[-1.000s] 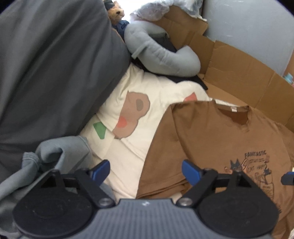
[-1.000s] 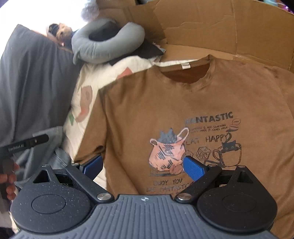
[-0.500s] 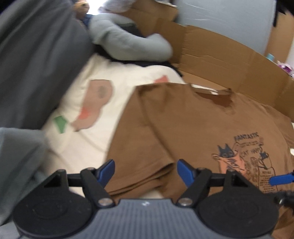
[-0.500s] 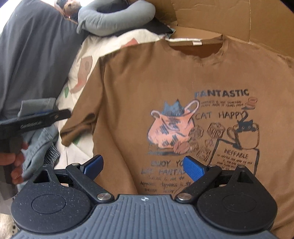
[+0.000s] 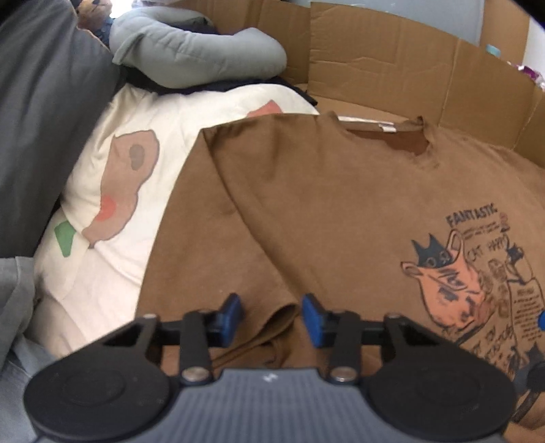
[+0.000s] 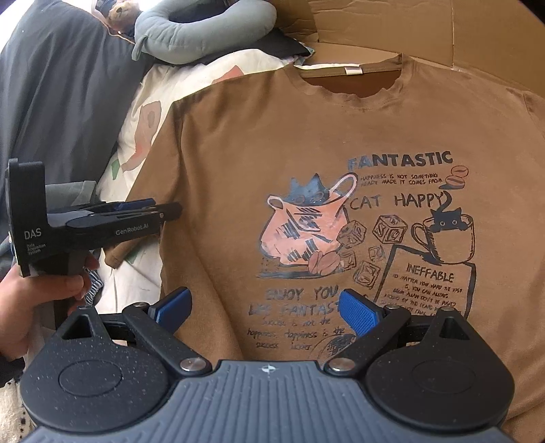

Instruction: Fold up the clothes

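Brown printed cotton T-shirt now has its sleeve hem between the left gripper, whose jaws are closing from wide. Right gripper hovers spread over the chest print, so folding looks about to start.

You have one brown T-shirt, one cream printed cloth, one dark grey blanket, one grey neck pillow and one stuffed bear. You hold two grippers: left gripper, right gripper.
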{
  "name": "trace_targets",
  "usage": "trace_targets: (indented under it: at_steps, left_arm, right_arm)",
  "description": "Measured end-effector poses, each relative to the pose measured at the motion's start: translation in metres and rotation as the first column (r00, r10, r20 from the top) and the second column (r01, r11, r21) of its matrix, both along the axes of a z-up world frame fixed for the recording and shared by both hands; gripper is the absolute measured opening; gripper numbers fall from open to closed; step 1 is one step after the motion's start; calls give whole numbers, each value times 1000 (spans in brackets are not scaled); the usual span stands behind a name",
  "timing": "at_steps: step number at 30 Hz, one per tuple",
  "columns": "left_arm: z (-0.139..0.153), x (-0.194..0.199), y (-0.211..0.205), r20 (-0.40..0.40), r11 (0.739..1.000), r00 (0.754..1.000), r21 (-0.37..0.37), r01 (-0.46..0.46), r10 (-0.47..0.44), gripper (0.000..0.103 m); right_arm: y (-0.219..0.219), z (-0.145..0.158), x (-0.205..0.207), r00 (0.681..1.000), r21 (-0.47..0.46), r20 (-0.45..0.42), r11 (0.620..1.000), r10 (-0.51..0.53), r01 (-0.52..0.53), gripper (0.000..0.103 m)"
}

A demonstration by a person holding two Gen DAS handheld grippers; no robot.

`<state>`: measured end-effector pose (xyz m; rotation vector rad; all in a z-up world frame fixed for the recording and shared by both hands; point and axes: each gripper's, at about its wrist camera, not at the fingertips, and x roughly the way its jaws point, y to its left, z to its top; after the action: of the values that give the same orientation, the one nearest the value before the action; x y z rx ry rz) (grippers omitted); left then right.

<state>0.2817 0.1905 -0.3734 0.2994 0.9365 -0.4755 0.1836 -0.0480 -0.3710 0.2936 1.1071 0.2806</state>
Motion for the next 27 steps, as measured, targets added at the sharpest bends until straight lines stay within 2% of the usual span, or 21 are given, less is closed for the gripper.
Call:
trace_targets:
  at_steps: [3,6,10,18,21,27]
  left_arm:
    - [6,0,7,1,1000,1000,-1,1,-1,28]
    - [15,0,12,38,1000,999,22,9,-10,20]
    - [28,7,26,61,1000,998,9,-15,14,9]
    - [50,43,68,106,991,985,5,-137,136,4]
    - [55,59,82,144,979,970,24,-203,197,3]
    - [55,94,107,147,956,949,44,-289,280,3]
  right_arm:
    - [0,1,1,1000,10,10,1000,4,-5,96]
    - [-1,1,2,1000,18,19,1000,9,-9,96]
    - [1,2,2,1000,22,24,1000,18,-19,96]
    - [2,-1,3,1000,14,15,1000,28,-28,96]
    - [3,-2,5,999,5,14,999,40,-40,96]
    - [6,0,18,999,10,30,999,40,-41,96]
